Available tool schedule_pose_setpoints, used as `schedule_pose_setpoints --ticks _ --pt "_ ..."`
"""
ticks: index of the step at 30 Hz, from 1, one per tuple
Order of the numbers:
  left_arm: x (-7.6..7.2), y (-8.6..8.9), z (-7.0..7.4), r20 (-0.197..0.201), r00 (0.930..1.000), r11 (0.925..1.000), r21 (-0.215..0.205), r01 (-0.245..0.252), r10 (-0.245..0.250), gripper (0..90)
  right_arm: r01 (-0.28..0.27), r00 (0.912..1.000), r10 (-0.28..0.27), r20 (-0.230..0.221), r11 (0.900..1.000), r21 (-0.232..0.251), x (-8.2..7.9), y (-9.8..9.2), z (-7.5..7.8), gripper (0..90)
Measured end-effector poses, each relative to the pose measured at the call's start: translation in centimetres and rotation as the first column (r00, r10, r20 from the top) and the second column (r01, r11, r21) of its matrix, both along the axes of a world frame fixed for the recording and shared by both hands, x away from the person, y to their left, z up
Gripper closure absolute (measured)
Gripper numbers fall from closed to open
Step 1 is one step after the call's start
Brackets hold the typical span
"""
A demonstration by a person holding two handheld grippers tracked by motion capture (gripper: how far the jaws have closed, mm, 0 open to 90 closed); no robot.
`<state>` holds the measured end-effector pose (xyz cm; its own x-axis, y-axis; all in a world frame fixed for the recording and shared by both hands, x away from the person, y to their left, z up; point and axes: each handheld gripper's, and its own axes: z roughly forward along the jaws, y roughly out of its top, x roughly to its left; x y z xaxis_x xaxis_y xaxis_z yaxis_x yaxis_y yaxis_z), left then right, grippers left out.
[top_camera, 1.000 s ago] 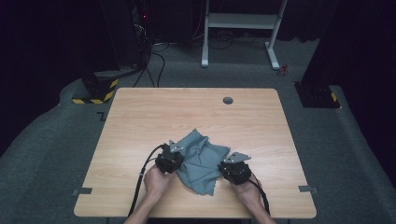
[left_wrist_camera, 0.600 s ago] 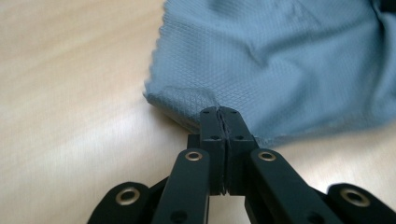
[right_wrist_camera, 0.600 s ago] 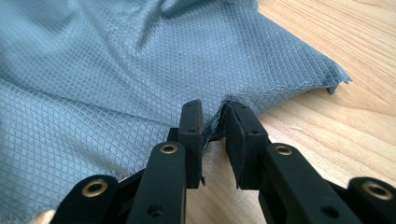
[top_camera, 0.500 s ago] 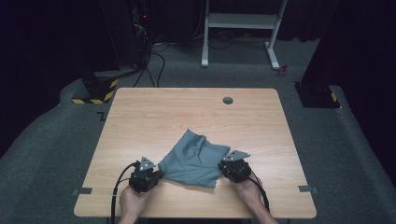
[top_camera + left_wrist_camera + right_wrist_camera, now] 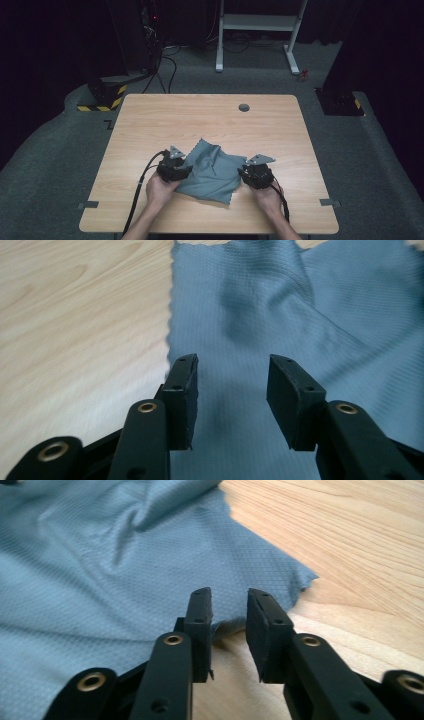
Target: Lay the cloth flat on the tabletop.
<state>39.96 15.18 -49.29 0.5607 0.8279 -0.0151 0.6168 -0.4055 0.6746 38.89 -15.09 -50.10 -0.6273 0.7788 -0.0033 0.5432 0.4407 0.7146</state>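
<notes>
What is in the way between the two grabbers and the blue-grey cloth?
Nothing visible is. The left gripper has just been opening its jaws and hangs right over the cloth, with the fabric below the gap. The right gripper stands open at the cloth's edge, over bare table.

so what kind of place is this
Probably a lab or recording room: a lone wooden table on grey carpet, dark surroundings, hazard-striped base, loose cables and a white frame behind.

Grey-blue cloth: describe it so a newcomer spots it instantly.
On the light wooden table, look at the near half, between the two black grippers. The grey-blue woven cloth lies there rumpled, one corner folded over, the table's one soft thing; the small dark round grommet sits far off.
</notes>
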Motion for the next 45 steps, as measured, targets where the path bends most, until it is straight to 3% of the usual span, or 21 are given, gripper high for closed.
schedule_pose_setpoints --ticks 1,2,5,8,10,11,13,19,22,24,25,28,31,33,36,37,39,41,45 --pt "0.0 0.0 0.0 0.000 1.0000 1.0000 0.000 0.000 0.000 55.5 0.000 1.0000 0.000 0.000 1.000 0.000 0.0 0.0 0.0 70.9" --pt "1.4 -0.9 -0.5 -0.008 0.9999 0.9994 0.033 0.006 -0.006 55.5 0.014 0.9999 -0.014 -0.008 1.000 0.003 0.4 0.0 -0.1 68.3" --pt "2.8 -1.9 -1.2 -0.025 0.9997 0.9973 0.074 0.000 0.002 56.4 0.023 0.9994 -0.023 -0.025 1.000 0.000 1.0 0.1 -0.4 67.6" --pt "3.1 -2.0 -1.3 -0.038 0.9993 0.9976 0.070 0.000 0.002 63.3 0.021 0.9991 -0.021 -0.038 1.000 -0.018 1.2 0.3 -0.9 71.8" --pt "3.0 -2.0 -1.3 -0.033 0.9995 0.9970 0.078 0.002 0.000 72.8 0.022 0.9988 -0.023 -0.042 0.999 -0.026 1.2 0.4 -1.0 75.7" --pt "2.7 -2.0 -1.2 -0.030 0.9993 0.9941 0.106 0.024 -0.021 80.3 0.013 0.9993 -0.014 -0.034 0.999 -0.044 1.2 0.4 -1.3 85.6" --pt "2.4 -2.1 -1.1 -0.027 0.9991 0.9897 0.138 0.037 -0.034 89.3 0.004 0.9993 -0.006 -0.037 0.999 -0.047 1.1 0.4 -1.2 89.4" --pt "1.2 -1.2 -0.7 -0.092 0.9950 0.9876 0.148 0.052 -0.039 90.0 -0.023 0.9990 0.020 -0.040 0.998 -0.061 0.6 0.0 -1.1 89.9" --pt "0.8 -0.6 -0.4 -0.104 0.9941 0.9916 0.122 0.043 -0.030 89.9 -0.030 0.9987 0.028 -0.042 0.998 -0.051 0.4 -0.3 -1.1 85.6" --pt "0.9 -0.5 -0.3 -0.093 0.9954 0.9929 0.114 0.034 -0.024 76.9 -0.023 0.9991 0.021 -0.037 0.999 -0.043 0.4 -0.5 -1.0 83.0" --pt "1.7 -0.4 0.1 -0.062 0.9981 0.9956 0.093 0.006 0.000 70.6 0.004 0.9995 -0.005 -0.030 1.000 -0.013 0.8 -0.7 -0.8 80.4" --pt "3.3 -1.0 0.1 -0.040 0.9989 0.9971 0.074 -0.020 0.023 61.8 0.042 0.9991 -0.042 -0.007 0.999 0.000 1.3 -0.9 -0.2 77.6" --pt "4.7 -1.8 -0.5 -0.033 0.9989 0.9941 0.104 -0.030 0.033 58.1 0.076 0.9971 -0.076 0.005 0.997 -0.006 2.0 -0.9 0.2 74.0" --pt "5.4 -2.2 -0.9 -0.047 0.9979 0.9920 0.120 -0.039 0.045 58.3 0.092 0.9958 -0.092 -0.003 0.996 -0.012 2.6 -0.8 0.2 71.9" --pt "5.7 -2.1 -1.1 -0.065 0.9975 0.9967 0.077 -0.024 0.029 67.9 0.086 0.9954 -0.088 -0.038 0.996 -0.037 3.2 -0.4 -0.3 71.4" --pt "5.6 -2.3 -1.1 -0.062 0.9978 0.9963 0.084 -0.016 0.022 75.1 0.077 0.9957 -0.079 -0.049 0.996 -0.051 3.3 -0.2 -0.5 76.1" --pt "5.2 -2.7 -1.0 -0.045 0.9989 0.9906 0.136 0.012 -0.006 87.4 0.053 0.9973 -0.057 -0.046 0.996 -0.073 3.0 0.1 -0.9 87.3" --pt "4.9 -2.8 -0.8 -0.057 0.9981 0.9867 0.159 0.031 -0.023 89.8 0.026 0.9993 -0.028 -0.027 0.997 -0.077 2.5 0.3 -0.9 89.2" --pt "4.1 -1.9 -0.7 -0.112 0.9933 0.9931 0.111 0.039 -0.026 90.0 -0.033 0.9994 0.033 -0.013 0.997 -0.065 1.4 0.5 -0.6 89.3"
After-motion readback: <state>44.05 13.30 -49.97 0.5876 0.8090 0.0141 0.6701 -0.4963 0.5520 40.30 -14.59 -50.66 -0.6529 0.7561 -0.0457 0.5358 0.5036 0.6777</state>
